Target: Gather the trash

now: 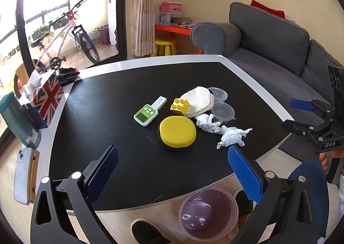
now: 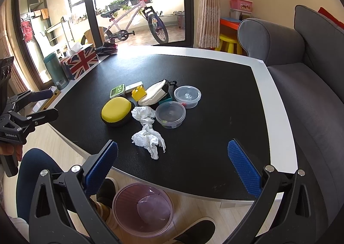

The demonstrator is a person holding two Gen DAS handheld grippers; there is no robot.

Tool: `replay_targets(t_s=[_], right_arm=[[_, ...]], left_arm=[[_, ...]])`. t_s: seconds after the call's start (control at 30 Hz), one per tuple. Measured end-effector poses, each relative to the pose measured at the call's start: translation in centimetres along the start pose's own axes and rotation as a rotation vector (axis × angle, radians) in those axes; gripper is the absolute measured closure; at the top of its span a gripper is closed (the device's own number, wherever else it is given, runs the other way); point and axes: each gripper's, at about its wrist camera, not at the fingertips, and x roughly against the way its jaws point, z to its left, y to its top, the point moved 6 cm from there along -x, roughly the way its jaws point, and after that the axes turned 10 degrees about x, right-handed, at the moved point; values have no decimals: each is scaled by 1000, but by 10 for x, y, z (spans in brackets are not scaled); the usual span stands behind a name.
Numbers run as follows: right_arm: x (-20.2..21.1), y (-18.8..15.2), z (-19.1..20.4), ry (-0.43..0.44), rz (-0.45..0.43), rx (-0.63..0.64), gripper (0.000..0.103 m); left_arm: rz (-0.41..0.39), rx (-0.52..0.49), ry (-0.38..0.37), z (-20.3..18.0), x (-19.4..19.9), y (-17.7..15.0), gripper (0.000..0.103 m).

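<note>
Two crumpled white tissues are lying on the black desk (image 2: 215, 76): the nearer tissue (image 2: 149, 139) is sitting toward the front edge, and the farther tissue (image 2: 143, 114) is resting just behind it, between the yellow round case (image 2: 116, 110) and the nearer lidded plastic cup (image 2: 170, 114). Behind these are lying a second plastic cup (image 2: 187, 96), a cream pouch (image 2: 153, 93), a yellow toy brick (image 2: 138, 93) and a green timer (image 2: 117, 91). A pink lined trash bin (image 2: 143, 209) is standing on the floor below the desk's front edge. The right hand-held gripper (image 2: 172, 163) is hovering above the front edge with its blue pads spread wide, holding nothing; the left hand-held gripper (image 1: 172, 167) is likewise gaping wide and empty.
</note>
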Motion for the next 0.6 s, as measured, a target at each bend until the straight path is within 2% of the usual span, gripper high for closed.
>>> replay_targets(t_s=[0.6], right_arm=[[-18,-5,0,17,50,5,3]], left_arm=[[14,9,-5,0,-5,-1,5]])
